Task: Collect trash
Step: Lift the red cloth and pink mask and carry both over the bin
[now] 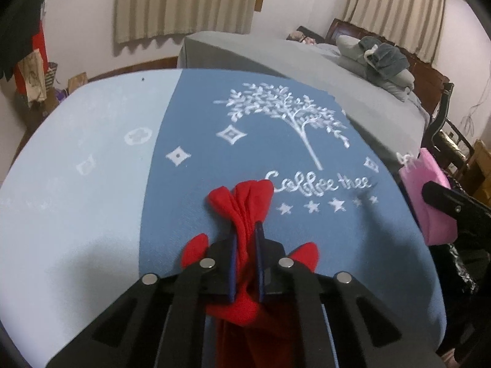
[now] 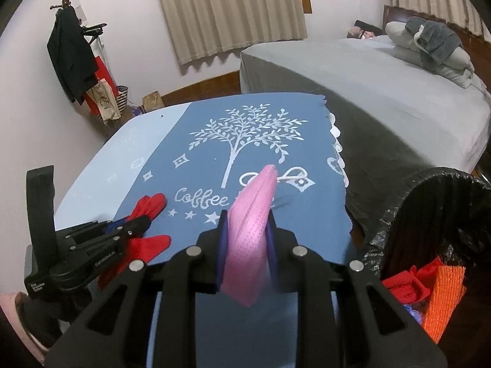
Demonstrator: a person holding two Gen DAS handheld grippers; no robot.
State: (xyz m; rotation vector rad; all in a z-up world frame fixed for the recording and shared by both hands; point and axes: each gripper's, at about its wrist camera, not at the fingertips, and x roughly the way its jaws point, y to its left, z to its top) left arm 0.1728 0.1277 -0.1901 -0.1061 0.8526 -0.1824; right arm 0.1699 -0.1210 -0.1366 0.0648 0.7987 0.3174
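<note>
Blue cloth on table, near edge: your left gripper pinches red rag, right gripper clamps pink bag. Both soft, light; grip bunched middle.

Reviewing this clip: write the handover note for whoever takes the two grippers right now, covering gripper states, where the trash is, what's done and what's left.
Left gripper: shut on the red cloth item, which rests on the blue tablecloth.
Right gripper: shut on the pink bag, held above the tablecloth.
Bin with black liner: at the table's right edge; it already holds red and orange scraps.
Done: some trash binned, both remaining pieces gripped.
Left: carry the pink bag, then the red cloth item, over to the bin and release. No other loose trash is visible on the table.
</note>
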